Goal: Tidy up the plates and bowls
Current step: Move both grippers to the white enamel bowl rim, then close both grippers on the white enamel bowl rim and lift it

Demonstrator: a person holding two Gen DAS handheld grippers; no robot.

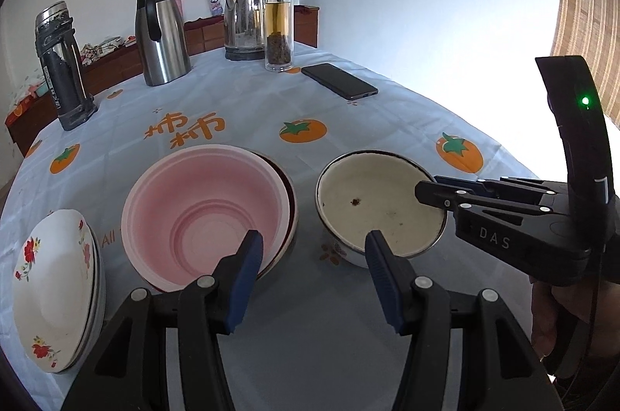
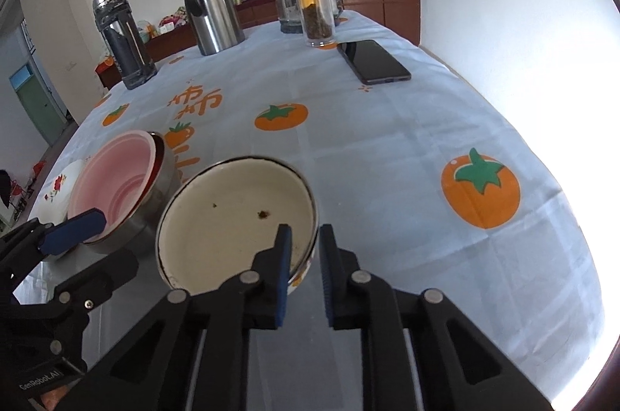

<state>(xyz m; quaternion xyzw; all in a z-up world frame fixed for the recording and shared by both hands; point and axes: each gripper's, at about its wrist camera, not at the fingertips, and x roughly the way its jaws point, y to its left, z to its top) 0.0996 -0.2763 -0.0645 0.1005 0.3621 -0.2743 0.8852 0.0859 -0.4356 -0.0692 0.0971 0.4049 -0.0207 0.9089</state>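
A: Right wrist view: your right gripper straddles the near rim of the cream enamel bowl, one finger inside, one outside, a narrow gap, the pads seemingly not yet pressing the wall.

B: And your left gripper?

A: Its fingers are spread wide, holding nothing, above the cloth between the pink bowl and the enamel one.

B: Where is the rest?

A: The pink bowl sits nested in a metal bowl; the floral plates are stacked just left of it on the tablecloth.
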